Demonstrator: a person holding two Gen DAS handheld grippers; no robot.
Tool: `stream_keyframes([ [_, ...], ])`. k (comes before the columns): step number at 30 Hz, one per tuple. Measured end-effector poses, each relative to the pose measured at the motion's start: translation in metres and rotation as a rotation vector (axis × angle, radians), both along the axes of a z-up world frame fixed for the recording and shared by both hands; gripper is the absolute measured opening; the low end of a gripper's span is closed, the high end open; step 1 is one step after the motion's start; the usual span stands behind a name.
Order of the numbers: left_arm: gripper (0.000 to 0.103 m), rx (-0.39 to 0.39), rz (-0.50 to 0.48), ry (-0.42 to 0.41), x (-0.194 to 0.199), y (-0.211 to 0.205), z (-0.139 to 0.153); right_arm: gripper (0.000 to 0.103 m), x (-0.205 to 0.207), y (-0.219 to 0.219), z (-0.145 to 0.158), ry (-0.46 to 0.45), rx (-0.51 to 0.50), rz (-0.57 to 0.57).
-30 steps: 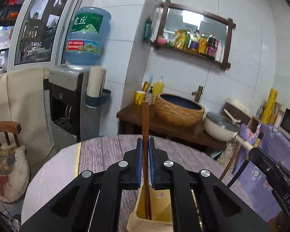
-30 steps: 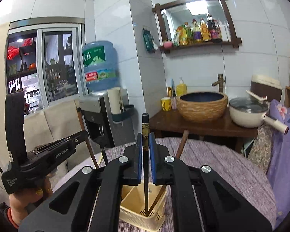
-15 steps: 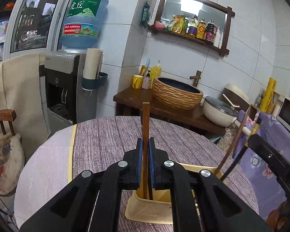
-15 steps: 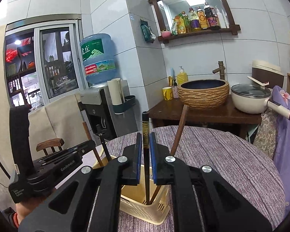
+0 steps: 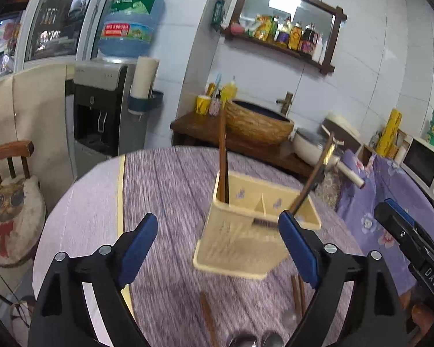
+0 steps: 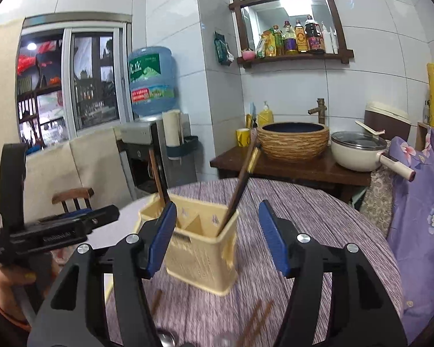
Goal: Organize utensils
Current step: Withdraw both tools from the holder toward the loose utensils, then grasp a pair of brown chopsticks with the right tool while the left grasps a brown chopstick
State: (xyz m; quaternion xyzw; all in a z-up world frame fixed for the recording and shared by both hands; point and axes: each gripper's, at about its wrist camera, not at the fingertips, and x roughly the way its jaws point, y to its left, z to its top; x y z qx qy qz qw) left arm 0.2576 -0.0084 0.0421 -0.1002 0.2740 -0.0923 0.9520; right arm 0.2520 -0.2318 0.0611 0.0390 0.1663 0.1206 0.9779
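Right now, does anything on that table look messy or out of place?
Yes. A few loose chopsticks and spoons lie on the table in front of the utensil holder, while only two chopsticks stand inside it, leaning apart in separate compartments.

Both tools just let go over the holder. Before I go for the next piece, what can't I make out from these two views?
- Spoons, left view: cut off by the bottom edge.
- Loose chopsticks on the table, right view: blurred; count unclear.
- Holder bottom, both views: walls hide where the chopstick tips rest.
- Left tool and right tool: jaws opening, empty.
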Motion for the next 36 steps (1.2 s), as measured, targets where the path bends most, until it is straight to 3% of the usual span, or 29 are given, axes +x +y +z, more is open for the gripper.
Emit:
stream_keyframes([
  [8, 0.09, 0.08, 0.017, 0.121, -0.025, 0.011, -0.045, 0.064, -0.013, -0.017, -0.053, 0.187, -0.013, -0.042],
  [15, 0.09, 0.087, 0.036, 0.248, -0.039, 0.02, -0.09, 0.066, -0.028, -0.033, -0.104, 0.3, 0.005, -0.087],
  [23, 0.089, 0.109, 0.012, 0.278, -0.041, 0.009, -0.108, 0.068, -0.026, -0.031, -0.136, 0.396, -0.057, -0.144],
  [28, 0.083, 0.147, 0.012, 0.294, -0.039, 0.0, -0.114, 0.044, -0.016, -0.03, -0.152, 0.486, -0.042, -0.147],
  [36, 0.061, 0.157, -0.02, 0.325, -0.03, -0.009, -0.121, 0.029, -0.002, -0.026, -0.16, 0.539, -0.001, -0.143],
])
